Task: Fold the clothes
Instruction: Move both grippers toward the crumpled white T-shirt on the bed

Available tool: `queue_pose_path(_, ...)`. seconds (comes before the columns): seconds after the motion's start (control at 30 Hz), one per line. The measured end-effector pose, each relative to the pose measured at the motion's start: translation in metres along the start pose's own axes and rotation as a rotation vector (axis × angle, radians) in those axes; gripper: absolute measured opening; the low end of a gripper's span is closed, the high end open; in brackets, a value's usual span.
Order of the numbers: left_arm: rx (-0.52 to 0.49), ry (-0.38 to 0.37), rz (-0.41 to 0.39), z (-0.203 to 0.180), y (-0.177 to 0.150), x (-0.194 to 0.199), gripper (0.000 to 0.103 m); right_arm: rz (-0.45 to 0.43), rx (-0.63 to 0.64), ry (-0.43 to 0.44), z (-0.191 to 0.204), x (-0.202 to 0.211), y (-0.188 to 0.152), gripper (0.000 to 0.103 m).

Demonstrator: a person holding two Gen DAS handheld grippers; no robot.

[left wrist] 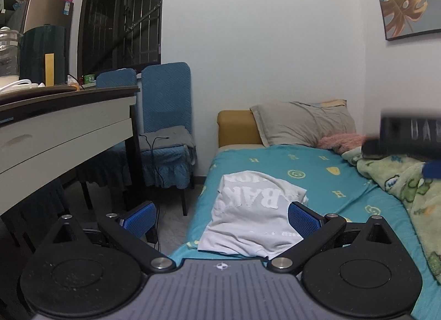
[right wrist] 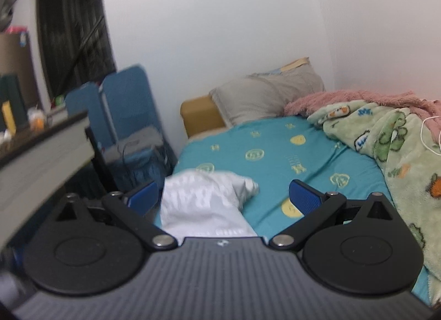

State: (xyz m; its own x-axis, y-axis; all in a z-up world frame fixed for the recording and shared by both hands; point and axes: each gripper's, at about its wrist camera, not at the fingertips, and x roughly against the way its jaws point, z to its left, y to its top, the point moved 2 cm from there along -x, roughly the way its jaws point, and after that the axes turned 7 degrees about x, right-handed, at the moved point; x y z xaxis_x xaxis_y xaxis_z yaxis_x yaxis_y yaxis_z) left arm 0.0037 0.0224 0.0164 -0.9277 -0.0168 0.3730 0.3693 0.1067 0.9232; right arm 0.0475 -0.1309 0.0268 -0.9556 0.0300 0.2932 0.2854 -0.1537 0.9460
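A white T-shirt [left wrist: 248, 215] with grey lettering lies folded in a loose bundle near the left edge of the bed with a teal sheet [left wrist: 317, 176]. My left gripper [left wrist: 220, 218] is open and empty, held above and short of the shirt. My right gripper [right wrist: 224, 198] is open and empty too, above the bed; the shirt [right wrist: 204, 204] shows blurred between its fingers, toward the left one. The right gripper also shows in the left wrist view [left wrist: 408, 138] as a blurred dark shape at the right edge.
A green patterned blanket [right wrist: 399, 160] and a pink one [right wrist: 358, 99] are heaped on the bed's right side. A grey pillow [left wrist: 300, 121] lies at the head. A desk [left wrist: 63, 127] and blue-covered chairs [left wrist: 165, 127] stand left of the bed.
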Motion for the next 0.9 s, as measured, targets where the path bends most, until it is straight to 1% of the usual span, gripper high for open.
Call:
queue_pose_path(0.03,-0.001,0.003,-0.003,0.001,0.0,0.001,0.103,-0.032,0.001,-0.039,0.004,0.0,0.011,0.103)
queue_pose_path(0.1,-0.003,0.008,-0.01,0.004,0.001,0.002,0.103,-0.106,0.01,-0.079,0.008,0.003,0.034,0.103)
queue_pose_path(0.17,-0.006,0.013,-0.017,0.007,0.001,0.004,0.103,-0.158,-0.009,-0.079,0.0,0.004,0.054,0.103)
queue_pose_path(0.23,-0.015,0.022,-0.021,0.007,0.0,0.003,0.103,-0.182,-0.012,-0.074,-0.014,0.003,0.064,0.103)
queue_pose_path(0.3,-0.037,0.032,-0.016,0.002,-0.003,-0.002,0.103,-0.174,0.013,-0.062,-0.031,0.001,0.062,0.103)
queue_pose_path(0.33,-0.043,0.03,-0.01,0.001,-0.007,-0.004,0.103,-0.158,0.03,-0.056,-0.039,-0.001,0.055,0.103)
queue_pose_path(0.37,-0.048,0.028,-0.004,0.0,-0.011,-0.006,0.103,-0.127,0.047,-0.049,-0.048,-0.005,0.047,0.103)
queue_pose_path(0.43,-0.049,-0.005,0.028,-0.005,-0.012,-0.013,0.103,-0.058,0.079,-0.041,-0.06,-0.016,0.031,0.103)
queue_pose_path(0.5,-0.062,-0.031,0.069,-0.014,-0.017,-0.021,0.103,-0.011,0.106,-0.039,-0.072,-0.022,0.013,0.103)
queue_pose_path(0.57,-0.11,-0.034,0.11,-0.023,-0.02,-0.037,0.103,0.009,0.109,-0.072,-0.08,-0.027,0.0,0.103)
queue_pose_path(0.6,-0.135,-0.035,0.131,-0.028,-0.022,-0.045,0.103,0.02,0.095,-0.075,-0.083,-0.03,-0.004,0.103)
queue_pose_path(0.73,-0.252,-0.042,0.232,-0.048,-0.037,-0.09,0.103,0.028,0.059,-0.016,-0.093,-0.035,-0.012,0.103)
queue_pose_path(0.8,-0.313,-0.047,0.287,-0.058,-0.045,-0.115,0.103,0.032,0.037,-0.013,-0.104,-0.04,-0.014,0.103)
queue_pose_path(0.9,-0.396,-0.051,0.358,-0.071,-0.059,-0.153,0.101,0.08,-0.024,-0.015,-0.129,-0.053,-0.027,0.103)
